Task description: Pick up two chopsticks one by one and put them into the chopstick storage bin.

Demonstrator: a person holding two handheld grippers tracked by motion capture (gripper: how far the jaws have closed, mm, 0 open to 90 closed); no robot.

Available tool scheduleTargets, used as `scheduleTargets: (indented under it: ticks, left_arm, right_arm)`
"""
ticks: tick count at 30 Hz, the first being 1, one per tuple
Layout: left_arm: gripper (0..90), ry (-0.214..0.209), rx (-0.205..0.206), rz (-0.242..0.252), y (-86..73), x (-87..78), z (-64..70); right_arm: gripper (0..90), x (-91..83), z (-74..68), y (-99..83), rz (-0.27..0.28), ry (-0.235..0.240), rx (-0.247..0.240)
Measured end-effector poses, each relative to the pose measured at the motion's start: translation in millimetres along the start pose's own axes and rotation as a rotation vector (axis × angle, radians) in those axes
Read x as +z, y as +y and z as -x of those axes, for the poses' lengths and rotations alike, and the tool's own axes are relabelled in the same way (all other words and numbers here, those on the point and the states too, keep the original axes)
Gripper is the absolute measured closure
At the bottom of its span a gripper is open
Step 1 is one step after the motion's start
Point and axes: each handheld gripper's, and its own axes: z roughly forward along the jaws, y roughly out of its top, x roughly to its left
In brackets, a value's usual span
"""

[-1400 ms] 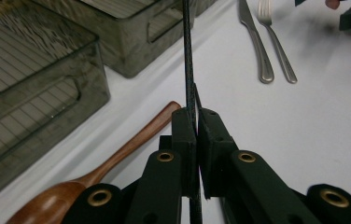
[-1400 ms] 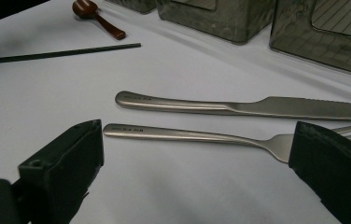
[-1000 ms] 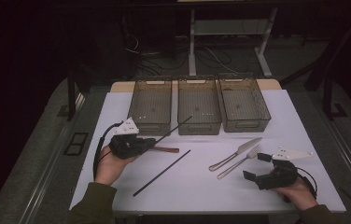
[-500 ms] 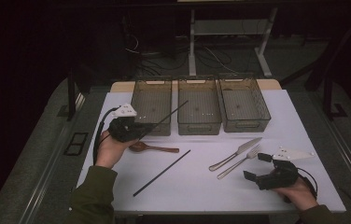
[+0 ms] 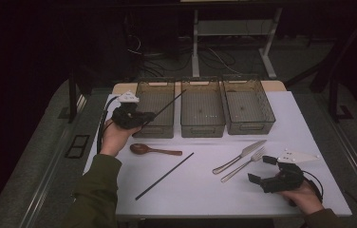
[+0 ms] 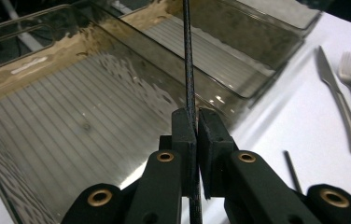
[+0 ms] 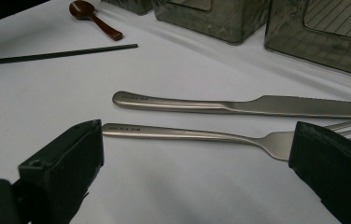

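White and smooth, the desk [image 5: 200, 190] stands in a dim room whose floor and cables behind it are hard to make out. Along its far edge sit three smoky translucent bins with ribbed floors: the left bin [image 5: 155, 108], the middle bin [image 5: 202, 108] and the right bin [image 5: 248, 105].

The left gripper [image 5: 141, 118], held in the person's left hand [image 5: 112, 137], is clenched on a thin black chopstick [image 5: 167, 107]. From above, the stick slants up and away over the left bin toward the middle one. In the left gripper view the matte black pads pinch the dark, finely textured rod [image 6: 188, 60] tight, and its far end is cut off by the top edge; the left bin's wavy tinted wall and grooved floor lie below it.

A second chopstick [image 5: 164, 175], equally slim and black, lies flat on the desk, near a glossy brown wooden spoon [image 5: 154, 150] with a rounded bowl.

The right gripper [image 5: 262, 171] rests low at the desk's near right corner, its jaws spread wide and holding nothing. In the right gripper view they frame a brushed-steel fork [image 7: 201, 135], whose tines are hidden behind the right jaw. Just beyond lies a matching steel knife [image 7: 239, 105], its blade tip cut off by the frame. Small stamped lettering on both handles is too fine to read.
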Motion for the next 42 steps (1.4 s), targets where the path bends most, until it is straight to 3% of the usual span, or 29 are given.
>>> scheduleTargets:
  ticks: [5,11,14,23,34,42]
  left_arm:
    - [84.8,0.030,-0.034,-0.011,9.7,6.4,-9.5]
    - [85.0,0.059,-0.033,-0.024,22.7,12.6,-20.8]
    - [85.0,0.083,-0.054,-0.011,27.5,15.2,-26.1]
    - [85.0,0.165,-0.119,-0.006,26.9,27.5,-44.2]
    - [84.9,0.240,-0.181,-0.108,14.9,47.3,-56.2]
    - [84.9,0.243,-0.195,-0.181,8.1,59.4,-59.5]
  right_arm:
    - [2.7,-0.6,0.3,0.0,0.003,-0.001,0.004]
    - [2.7,-0.7,0.1,0.0,0.004,0.000,0.003]
    - [2.7,-1.1,0.1,0.0,0.005,0.001,0.004]
    - [2.7,-1.9,0.0,0.1,0.010,0.003,0.005]
    - [2.7,-2.6,0.3,0.1,0.017,0.003,0.007]
    - [2.7,-3.9,0.7,0.0,0.020,0.004,0.012]
